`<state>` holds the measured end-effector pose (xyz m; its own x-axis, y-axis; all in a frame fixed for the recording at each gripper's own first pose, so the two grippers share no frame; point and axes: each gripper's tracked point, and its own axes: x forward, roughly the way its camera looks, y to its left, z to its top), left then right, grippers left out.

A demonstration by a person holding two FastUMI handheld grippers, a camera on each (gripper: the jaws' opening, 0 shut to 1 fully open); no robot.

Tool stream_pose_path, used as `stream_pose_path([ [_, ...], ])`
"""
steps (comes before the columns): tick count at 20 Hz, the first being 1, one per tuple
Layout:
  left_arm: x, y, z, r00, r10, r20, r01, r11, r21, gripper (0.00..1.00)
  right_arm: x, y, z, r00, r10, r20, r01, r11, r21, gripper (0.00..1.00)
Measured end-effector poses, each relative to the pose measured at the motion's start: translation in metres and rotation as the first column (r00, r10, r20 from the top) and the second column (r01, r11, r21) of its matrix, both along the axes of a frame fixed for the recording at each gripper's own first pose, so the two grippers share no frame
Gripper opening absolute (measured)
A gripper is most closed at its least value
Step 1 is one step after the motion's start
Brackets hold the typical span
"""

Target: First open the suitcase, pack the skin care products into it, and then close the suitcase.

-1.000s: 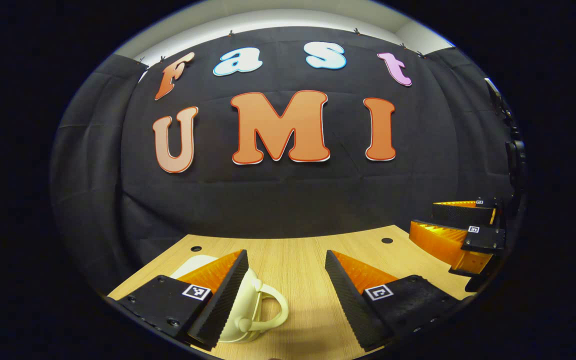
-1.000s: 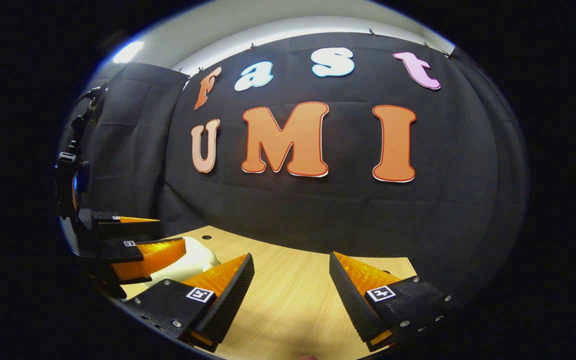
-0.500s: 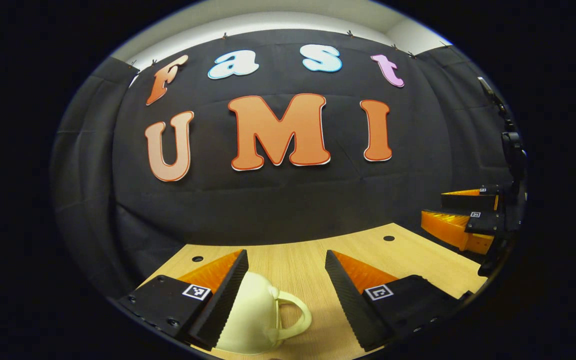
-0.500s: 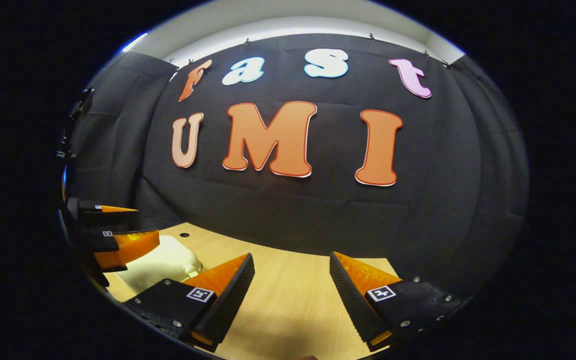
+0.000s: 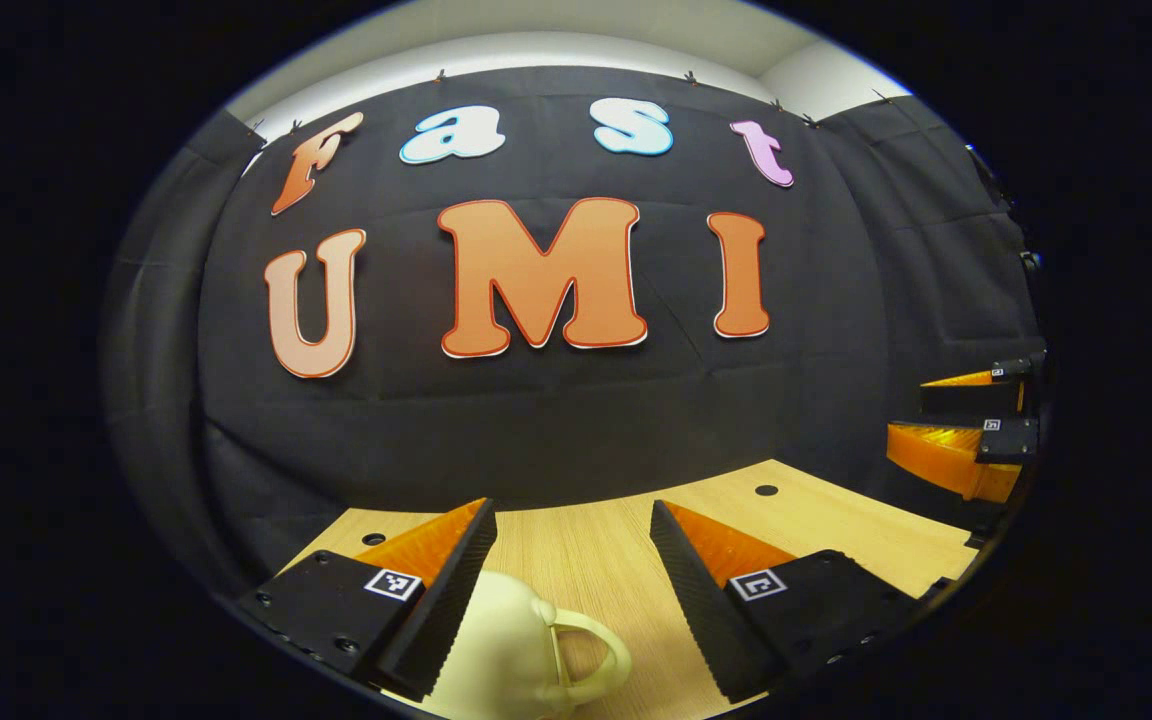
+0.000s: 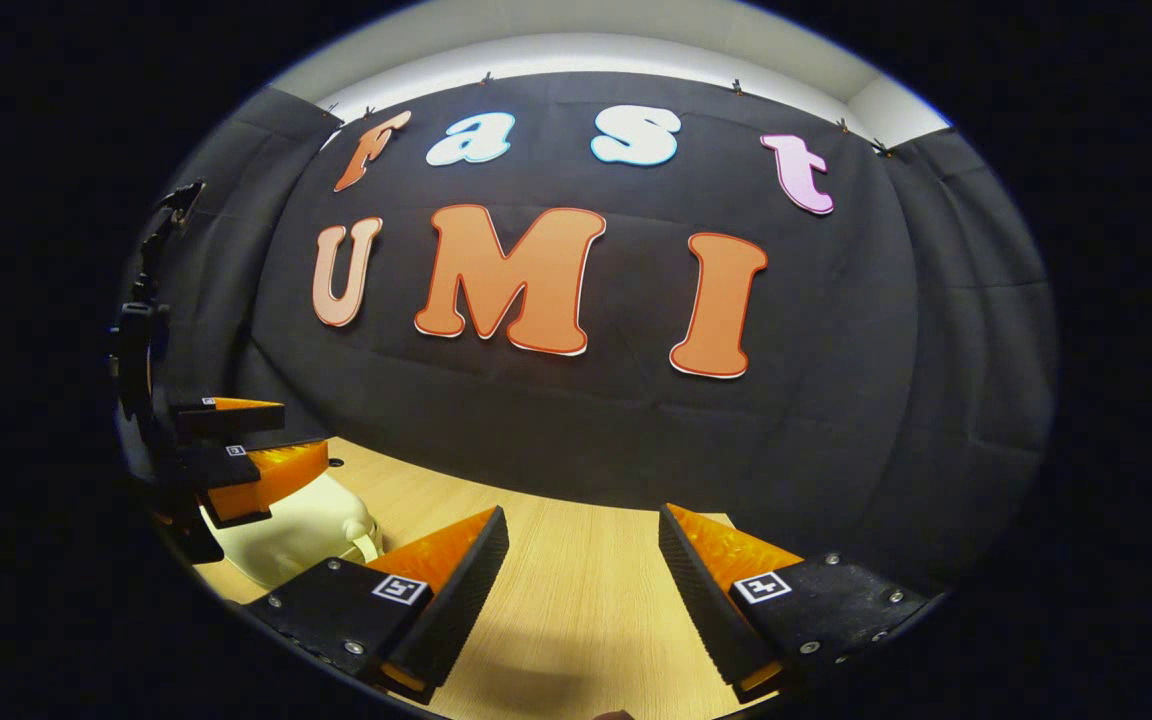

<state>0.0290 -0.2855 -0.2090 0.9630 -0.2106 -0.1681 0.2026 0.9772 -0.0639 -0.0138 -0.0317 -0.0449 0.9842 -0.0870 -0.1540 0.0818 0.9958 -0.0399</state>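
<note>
the cream suitcase lies on the bench at 6 o'clock, handle between the left tool's released fingers. right tool released too, holding nothing. risk: fingers slipping off the rounded shell when reaching for the handle.

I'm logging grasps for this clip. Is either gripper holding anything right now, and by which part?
Nothing is held. The left gripper is open above the cream suitcase, near its handle; the right gripper is open over bare table.

Cream suitcase (rounded shell, looped handle toward the right) on wooden table; closed
</note>
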Motion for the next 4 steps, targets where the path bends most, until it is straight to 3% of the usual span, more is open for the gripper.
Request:
stream_pose_path([
  [4,-0.0063,-0.0011,-0.0007,1.0,0.016,-0.005,-0.016,1.0,0.014,0.96,-0.008,-0.0065,-0.0007,1.0,0.001,0.001,-0.001,1.0,-0.004,0.95],
])
